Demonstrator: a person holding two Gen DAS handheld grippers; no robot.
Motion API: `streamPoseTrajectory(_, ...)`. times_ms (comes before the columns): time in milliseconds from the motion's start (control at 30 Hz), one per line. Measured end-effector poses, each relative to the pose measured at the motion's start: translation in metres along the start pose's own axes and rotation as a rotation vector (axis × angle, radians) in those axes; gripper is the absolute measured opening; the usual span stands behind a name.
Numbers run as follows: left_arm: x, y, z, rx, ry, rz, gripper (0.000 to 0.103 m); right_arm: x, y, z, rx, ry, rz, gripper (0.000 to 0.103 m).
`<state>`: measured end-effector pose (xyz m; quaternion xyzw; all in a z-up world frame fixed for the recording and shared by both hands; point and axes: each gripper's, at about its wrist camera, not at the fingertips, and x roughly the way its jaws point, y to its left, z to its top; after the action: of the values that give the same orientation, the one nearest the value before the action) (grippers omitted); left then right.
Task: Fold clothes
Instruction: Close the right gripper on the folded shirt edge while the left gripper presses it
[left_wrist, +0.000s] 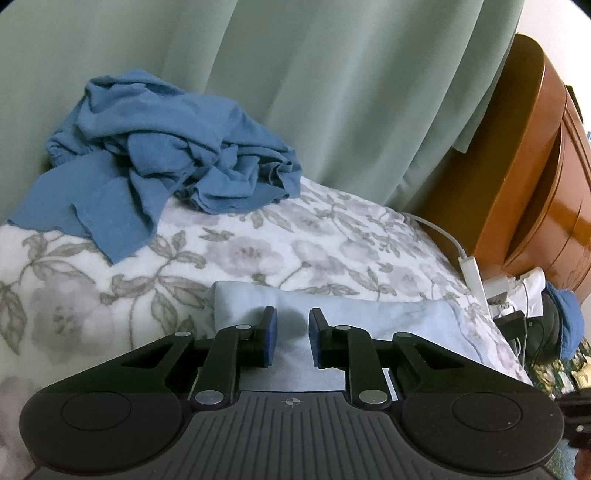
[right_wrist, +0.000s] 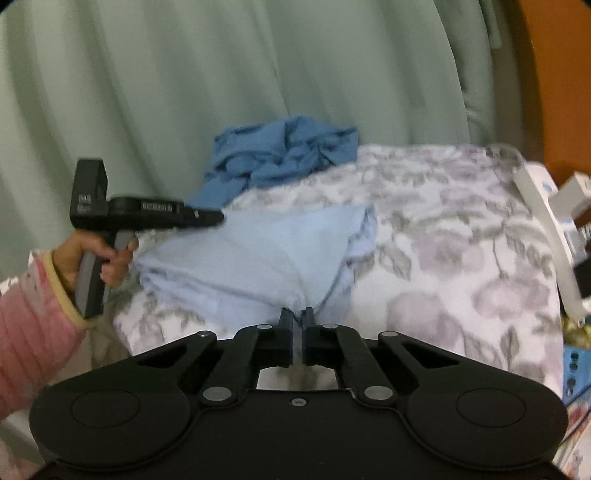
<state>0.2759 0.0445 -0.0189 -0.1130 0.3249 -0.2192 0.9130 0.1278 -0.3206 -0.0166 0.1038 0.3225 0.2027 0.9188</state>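
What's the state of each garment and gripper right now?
light blue cloth: partly folded, flat on the floral blanket.
dark blue garment: crumpled heap by the curtain, unfolded.
right gripper: shut on the light blue cloth's near edge.
left gripper: jaws apart over the light blue cloth, not pinching it.

Two garments lay on one floral blanket (right_wrist: 461, 258): one crumpled dark blue garment (left_wrist: 166, 147) at eleven o'clock and one folded pale blue garment (right_wrist: 258, 258) at centre. Two grippers showed, left gripper (left_wrist: 291, 332) and right gripper (right_wrist: 297, 332).
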Motion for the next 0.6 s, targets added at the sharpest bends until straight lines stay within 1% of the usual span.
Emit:
streamPoseTrajectory(133,0.0,-0.002,0.0,0.011,0.002,0.007,0.017,0.01,-0.003,-0.007,0.029,0.034,-0.003,0.001)
streamPoseTrajectory(333,-0.008,-0.003,-0.002,0.019,-0.009,-0.005,0.017,0.006,-0.002,-0.004,0.006,0.034,-0.007,0.002)
streamPoseTrajectory(400,-0.014,-0.006,-0.001,0.03,-0.018,-0.008,0.02,0.003,-0.002,-0.001,-0.003,0.033,-0.016,0.003)
streamPoseTrajectory(467,-0.022,-0.009,0.0,0.041,-0.033,-0.011,0.026,-0.001,-0.002,0.002,-0.013,0.022,-0.029,0.012)
streamPoseTrajectory(533,-0.031,-0.013,0.0,0.054,-0.05,-0.015,0.03,-0.006,-0.003,0.006,-0.024,0.009,-0.04,0.012)
streamPoseTrajectory(567,-0.036,-0.016,0.0,0.061,-0.058,-0.018,0.033,-0.007,-0.003,0.009,-0.028,0.0,-0.044,0.015)
streamPoseTrajectory(600,-0.04,-0.019,0.0,0.068,-0.066,-0.021,0.033,-0.009,-0.003,0.014,-0.033,-0.014,-0.052,0.019)
